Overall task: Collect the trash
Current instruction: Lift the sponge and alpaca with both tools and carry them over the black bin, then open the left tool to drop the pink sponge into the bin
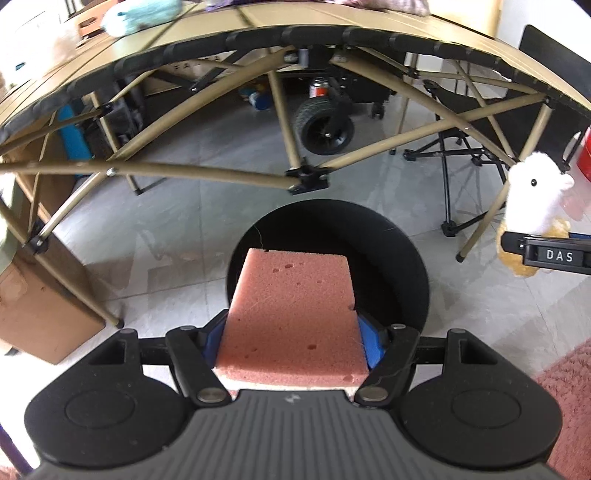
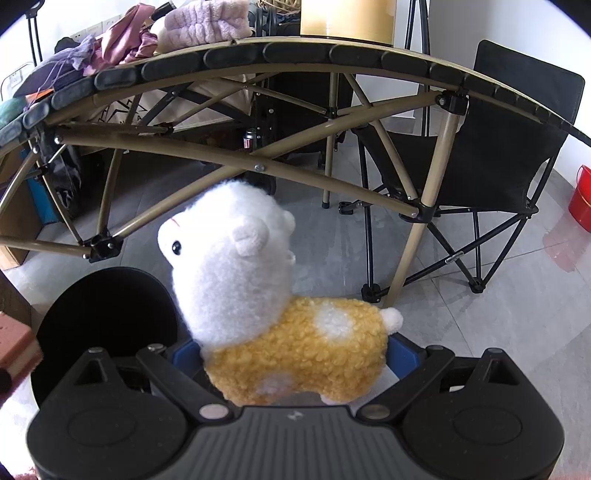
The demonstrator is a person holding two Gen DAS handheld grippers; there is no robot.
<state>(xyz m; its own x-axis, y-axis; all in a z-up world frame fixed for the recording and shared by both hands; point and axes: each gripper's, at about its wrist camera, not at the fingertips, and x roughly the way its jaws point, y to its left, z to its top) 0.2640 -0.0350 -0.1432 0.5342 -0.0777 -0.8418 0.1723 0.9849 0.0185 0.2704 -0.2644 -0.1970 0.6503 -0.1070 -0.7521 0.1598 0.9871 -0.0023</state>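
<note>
A pink sponge is pinched between the blue pads of my left gripper and hangs over the mouth of a round black bin on the floor. My right gripper is shut on a plush alpaca with a white head and yellow body, holding it to the right of the bin. In the left wrist view the alpaca and a finger of the right gripper show at the right edge. The sponge peeks in at the right wrist view's left edge.
A folding table with tan crossed legs stands just behind the bin. A black camp chair and a red bucket are at the right, a cardboard box at the left, a pink rug at the near right.
</note>
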